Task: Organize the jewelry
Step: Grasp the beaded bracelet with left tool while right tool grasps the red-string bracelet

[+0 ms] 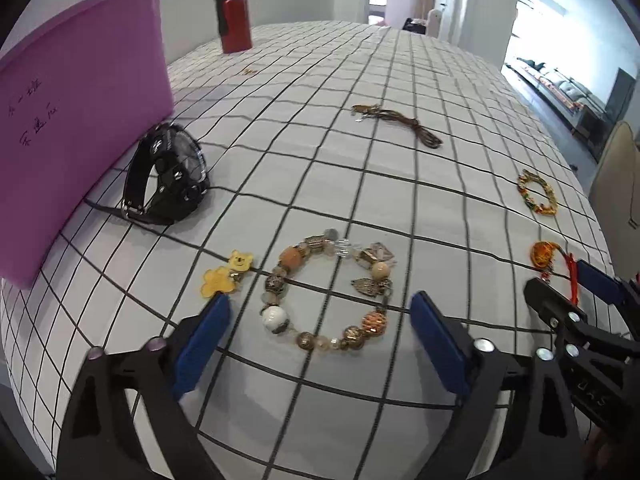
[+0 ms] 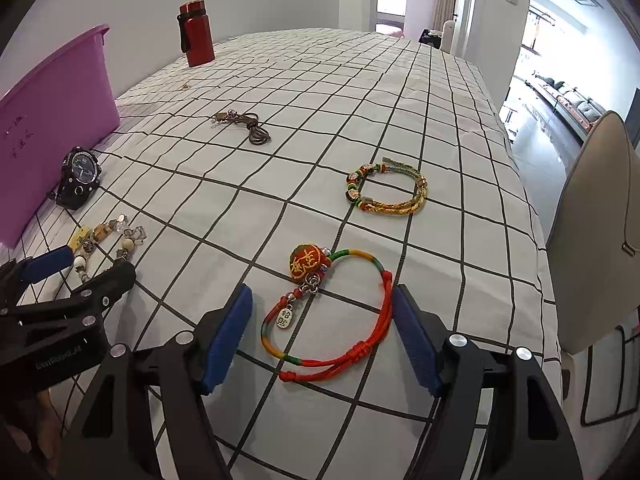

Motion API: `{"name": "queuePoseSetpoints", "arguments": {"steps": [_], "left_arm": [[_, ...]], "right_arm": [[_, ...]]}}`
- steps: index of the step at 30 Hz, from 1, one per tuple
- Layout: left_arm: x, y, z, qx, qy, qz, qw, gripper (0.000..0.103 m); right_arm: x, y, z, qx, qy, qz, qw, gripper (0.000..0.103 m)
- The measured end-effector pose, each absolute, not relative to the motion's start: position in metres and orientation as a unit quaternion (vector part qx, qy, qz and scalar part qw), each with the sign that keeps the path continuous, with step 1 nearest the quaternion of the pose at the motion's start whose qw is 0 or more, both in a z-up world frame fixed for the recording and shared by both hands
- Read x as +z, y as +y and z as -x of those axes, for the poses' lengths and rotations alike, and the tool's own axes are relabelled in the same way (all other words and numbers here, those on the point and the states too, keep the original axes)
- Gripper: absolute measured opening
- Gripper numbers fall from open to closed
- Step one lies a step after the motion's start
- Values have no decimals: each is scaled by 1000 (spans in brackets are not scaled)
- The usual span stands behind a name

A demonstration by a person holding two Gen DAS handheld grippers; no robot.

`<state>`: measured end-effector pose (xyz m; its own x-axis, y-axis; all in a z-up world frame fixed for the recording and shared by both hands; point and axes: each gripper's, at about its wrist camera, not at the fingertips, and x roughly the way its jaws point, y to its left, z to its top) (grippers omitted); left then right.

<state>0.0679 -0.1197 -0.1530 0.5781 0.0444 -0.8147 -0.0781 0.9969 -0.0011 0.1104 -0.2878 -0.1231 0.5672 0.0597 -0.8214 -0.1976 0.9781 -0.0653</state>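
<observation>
My left view cuts off the purple tub (image 1: 80, 112) at its left edge, and the handwriting on its wall is too faint for me to read. The red cord bracelet (image 1: 554, 264) there sits half behind my right claw (image 1: 568, 284), only its round charm and a strip of cord showing. In the right view my left claw (image 2: 86, 268) covers the near half of the beaded bracelet (image 2: 108, 240). The small tag on the tablecloth near the red bottle (image 2: 196, 34) is too tiny to identify.
</observation>
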Motion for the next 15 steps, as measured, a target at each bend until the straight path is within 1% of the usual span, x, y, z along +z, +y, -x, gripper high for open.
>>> {"name": "queuePoseSetpoints", "arguments": {"steps": [3, 4, 5, 6, 7, 11, 13, 14, 15], "left_arm": [[-152, -124, -66, 32, 453, 18, 891, 75], [-151, -125, -65, 32, 452, 18, 891, 74], [-151, -126, -63, 31, 450, 17, 892, 69], [-150, -128, -62, 31, 449, 17, 893, 65], [-150, -129, -60, 29, 447, 16, 894, 62], [-149, -134, -56, 24, 443, 13, 896, 50], [-148, -137, -54, 20, 441, 11, 897, 43], [-148, -139, -53, 17, 439, 9, 898, 37], [-148, -140, -52, 15, 438, 7, 899, 31]], "right_arm": [[-123, -287, -110, 75, 459, 75, 882, 68], [-123, -287, -110, 77, 458, 76, 882, 65], [-123, -285, -110, 80, 457, 78, 882, 63], [-122, -284, -109, 84, 455, 81, 883, 59], [-122, -282, -108, 88, 454, 84, 883, 55], [-122, -279, -107, 95, 451, 87, 883, 49], [-122, -276, -106, 100, 449, 91, 883, 40], [-122, -275, -105, 102, 448, 93, 883, 37], [-122, -273, -104, 106, 446, 97, 883, 31]]}}
